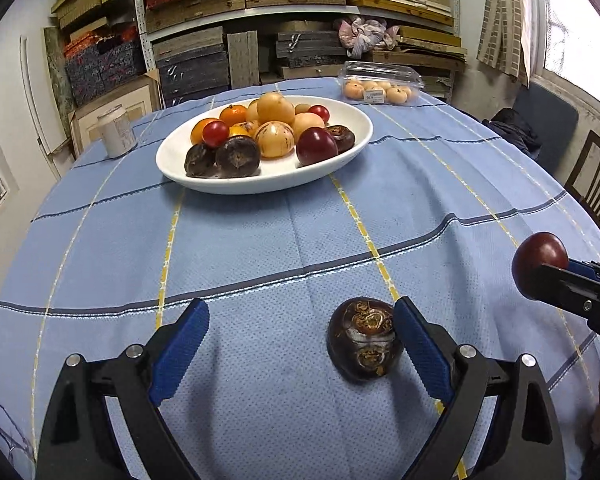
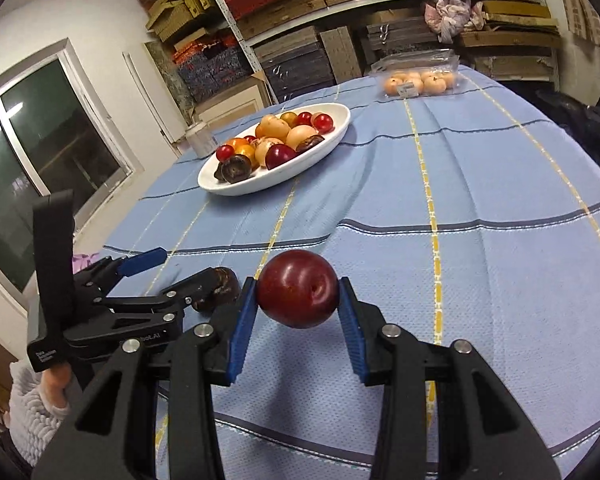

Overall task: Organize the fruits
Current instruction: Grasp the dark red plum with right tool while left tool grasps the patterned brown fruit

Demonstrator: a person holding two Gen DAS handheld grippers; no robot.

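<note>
Two claws work near the white oval dish (image 1: pixel 260 178) on the blue checked bench (image 1: pixel 300 240). On the near side of that dish, the right claw (image 2: pixel 298 312) is clenched on one dark red plum (image 2: pixel 298 288), raised off the cloth. The left claw (image 1: pixel 300 320) stands released, jaws wide, with one dark brown water chestnut (image 1: pixel 364 340) lying on the cloth between them, against the right-hand pad. The dish itself holds a mixed heap: three dark chestnuts, one plum, small red and orange tomatoes, pale striped fruits. Beyond the dish sits one clear plastic box (image 1: pixel 380 80) of orange fruit; its label is unreadable. Left of the dish stands one white jar (image 1: pixel 116 132). Lettering on the left claw's body is too small to read.
</note>
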